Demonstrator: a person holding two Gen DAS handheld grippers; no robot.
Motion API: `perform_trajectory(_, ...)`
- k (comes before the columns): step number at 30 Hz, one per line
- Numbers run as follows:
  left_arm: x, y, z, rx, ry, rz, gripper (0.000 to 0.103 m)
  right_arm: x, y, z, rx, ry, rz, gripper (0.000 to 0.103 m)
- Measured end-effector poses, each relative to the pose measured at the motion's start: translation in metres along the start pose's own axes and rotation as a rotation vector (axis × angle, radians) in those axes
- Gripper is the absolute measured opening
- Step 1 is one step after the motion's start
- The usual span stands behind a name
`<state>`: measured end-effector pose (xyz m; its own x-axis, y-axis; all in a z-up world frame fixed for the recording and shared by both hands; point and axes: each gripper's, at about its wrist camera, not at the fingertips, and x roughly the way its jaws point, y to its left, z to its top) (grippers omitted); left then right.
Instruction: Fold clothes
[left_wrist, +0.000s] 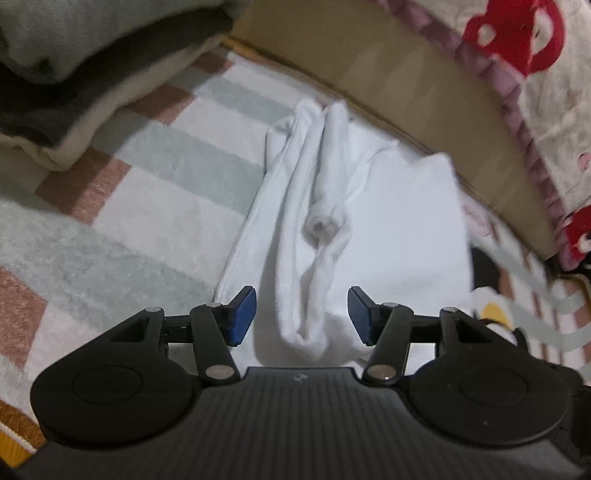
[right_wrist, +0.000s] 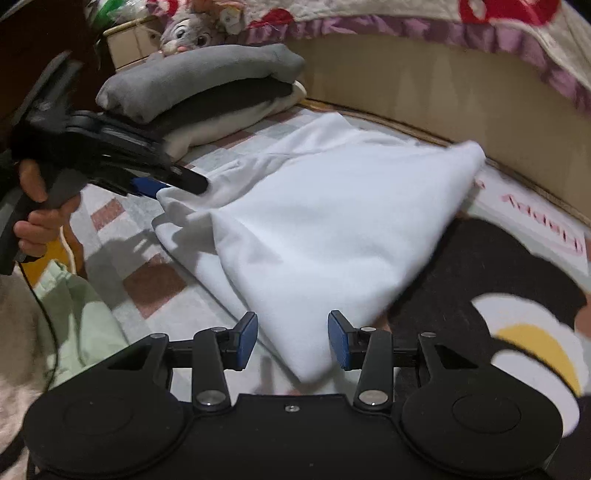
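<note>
— Holding anything?
— No. My left gripper (left_wrist: 302, 314) and right gripper (right_wrist: 292, 339) both gape, straddling folds of the white garment (right_wrist: 325, 221), which lies on the checked mat (left_wrist: 155, 206) beside the folded stack (right_wrist: 207, 99).

I see a soft rug (left_wrist: 155, 192) with pink, grey and white squares on the floor. Behind it stands a tan bed side (right_wrist: 424, 74). A quilt (left_wrist: 546, 92) with red shapes hangs over it.
</note>
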<state>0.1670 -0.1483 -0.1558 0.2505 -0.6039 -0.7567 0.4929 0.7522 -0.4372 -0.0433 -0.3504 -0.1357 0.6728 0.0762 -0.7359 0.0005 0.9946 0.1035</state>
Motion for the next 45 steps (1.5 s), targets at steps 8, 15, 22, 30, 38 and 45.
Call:
perform_trajectory(8,0.018,-0.009,-0.003,0.003,-0.014,-0.026,0.064,0.016,0.004,-0.004,-0.020,-0.019,-0.044,0.052)
perform_trajectory(15,-0.008,-0.030,-0.004,0.123,-0.138,0.070,0.006,0.014,0.003,-0.004,-0.036,-0.073,-0.069,0.005)
perform_trajectory(22,-0.007,-0.026,-0.015,0.156,-0.076,0.192,0.008,-0.010,0.003,0.000,-0.085,-0.071,-0.020,0.004)
perform_trajectory(30,-0.016,-0.027,-0.019,0.118,-0.094,0.239,0.011,0.014,0.026,-0.013,-0.235,0.036,-0.082,0.005)
perform_trajectory(38,-0.011,-0.029,-0.020,0.182,-0.072,0.391,0.027,0.021,0.028,-0.009,-0.241,0.131,-0.091,0.010)
perform_trajectory(45,-0.014,-0.033,-0.020,0.214,-0.061,0.449,0.035,0.010,0.001,-0.006,-0.023,0.292,0.112,0.013)
